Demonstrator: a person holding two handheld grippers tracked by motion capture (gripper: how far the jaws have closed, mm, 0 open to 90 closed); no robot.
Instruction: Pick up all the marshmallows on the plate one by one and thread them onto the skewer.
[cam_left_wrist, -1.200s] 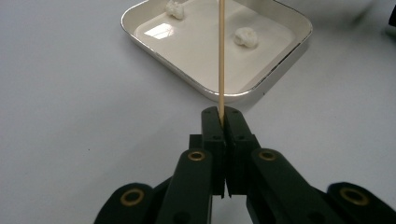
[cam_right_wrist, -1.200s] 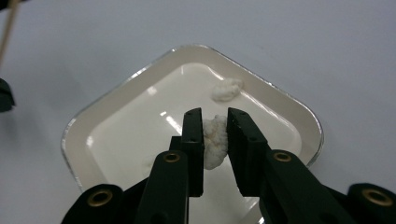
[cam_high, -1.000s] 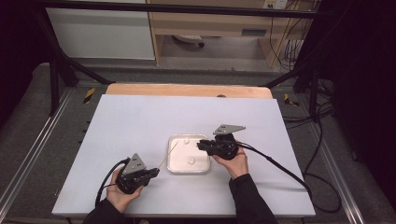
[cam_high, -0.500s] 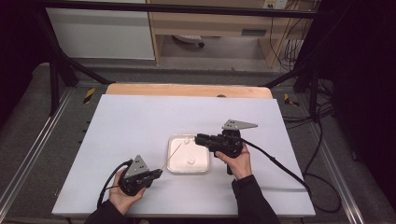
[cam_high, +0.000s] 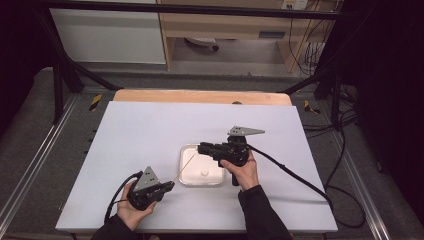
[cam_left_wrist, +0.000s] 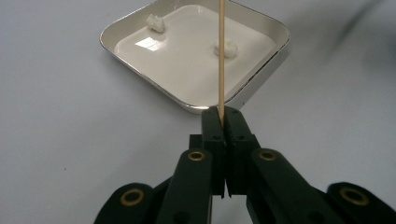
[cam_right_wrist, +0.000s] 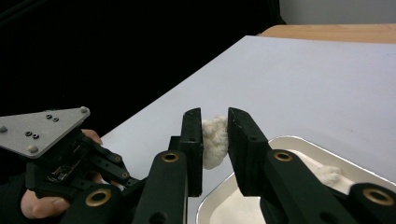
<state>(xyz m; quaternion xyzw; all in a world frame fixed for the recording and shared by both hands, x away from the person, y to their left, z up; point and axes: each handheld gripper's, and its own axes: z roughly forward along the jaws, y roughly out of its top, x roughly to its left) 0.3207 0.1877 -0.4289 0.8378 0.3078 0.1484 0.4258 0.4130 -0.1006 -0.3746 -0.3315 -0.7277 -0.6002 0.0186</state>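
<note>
Currently: the right claw (cam_right_wrist: 215, 140) is closed on one soft white lump (cam_right_wrist: 214, 141), pinched between both pads, and carries it above the near rim of the white tray (cam_high: 186, 176). The left claw (cam_left_wrist: 223, 116) is clamped fully shut on the butt end of a thin wooden skewer (cam_left_wrist: 221, 56), which points out over the tray; in the high view the skewer (cam_high: 186, 163) slants from the left claw (cam_high: 169, 186) up toward the right claw (cam_high: 202, 148).

Step in hand (judgement): threading. A lump is lifted and the stick is held ready, but the lump is not yet on the point.

Next move calls for (judgement): line the skewer tip up with the middle of the held lump, then push the two together along the stick's axis. The lump looks soft and crumbly, so the squeeze should stay light. The stick is thin and gripped only at its end, so an off-axis push could bend it or slip it in the pads.

Count:
- skewers: one
- white lumps: three visible (one in the right claw; two lying in the tray (cam_left_wrist: 157, 22), (cam_left_wrist: 227, 47), apart from each other)
- trays: one, resting on the white surface (cam_high: 140, 135)
- claws: two
</note>
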